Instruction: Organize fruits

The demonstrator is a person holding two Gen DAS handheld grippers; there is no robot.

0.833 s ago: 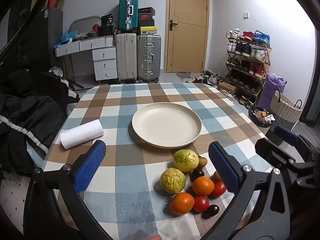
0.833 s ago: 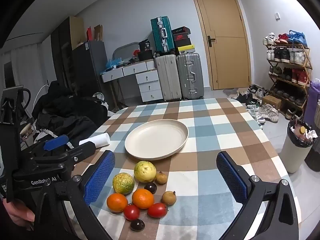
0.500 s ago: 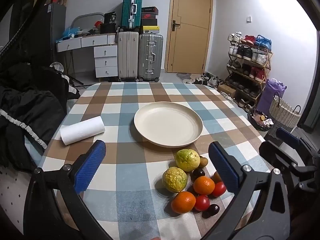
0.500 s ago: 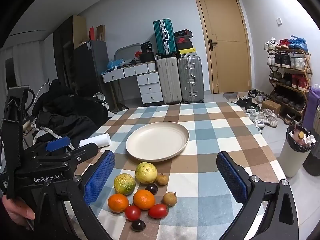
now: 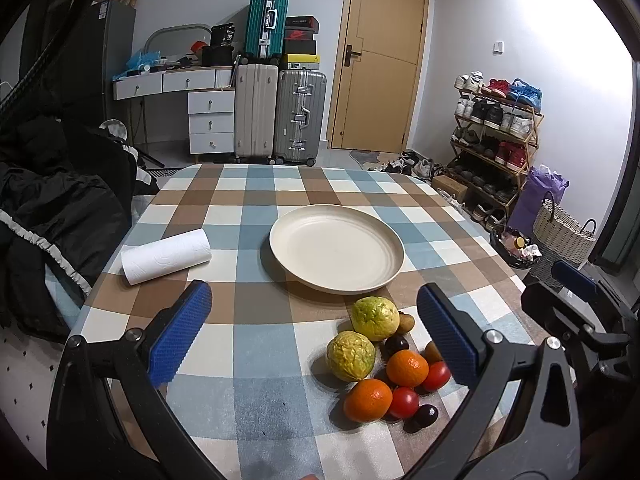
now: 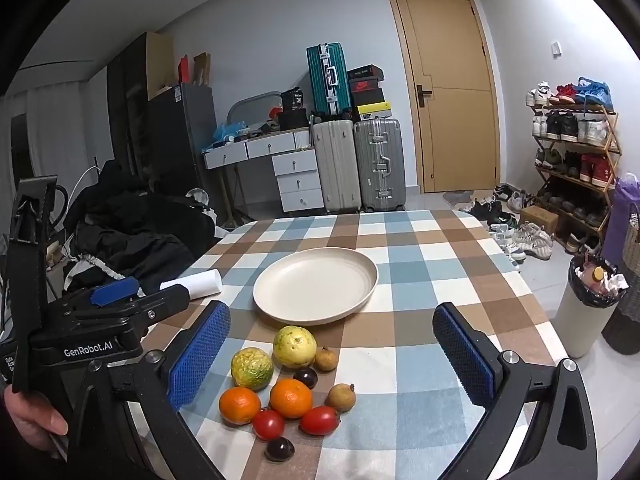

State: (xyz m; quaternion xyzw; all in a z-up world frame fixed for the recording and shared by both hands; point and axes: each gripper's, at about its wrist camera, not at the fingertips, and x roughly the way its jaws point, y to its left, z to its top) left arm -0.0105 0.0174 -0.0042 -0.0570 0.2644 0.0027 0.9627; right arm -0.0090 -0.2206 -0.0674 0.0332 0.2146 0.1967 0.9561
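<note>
Two grippers are hanging over the near edge of the checked table (image 5: 256,200), and both are gaping wide with nothing between their blue pads; the left gripper (image 5: 312,336) is hovering above bare cloth, with the fruit pile sitting at about four o'clock from its centre, half tucked behind its right-hand pad (image 5: 448,340); the right gripper (image 6: 332,356) is framing the pile almost dead centre between its fingers.

Ten or so fruits are huddling together in the right wrist view; two yellow-green guavas (image 6: 294,346) (image 6: 252,368) are sitting at the pile's twelve and ten o'clock, two oranges (image 6: 291,398) (image 6: 239,405) are lying just below them, two red tomatoes (image 6: 319,420) (image 6: 268,424) are nestling at five and six o'clock, and a dark plum (image 6: 280,449) is sitting nearest the camera; a second dark plum (image 6: 306,377) and two small brown fruits (image 6: 325,358) (image 6: 341,397) are filling the gaps.

Beyond the pile, at twelve o'clock, a cream plate (image 6: 316,284) is lying flat; nothing is resting on it, and it is sitting apart from the nearest guava; a paper towel roll (image 5: 166,256) is lying on its side at nine o'clock from the plate; the left gripper's body is showing at the right wrist view's left edge, with a hand (image 6: 30,420) wrapped round it.
</note>
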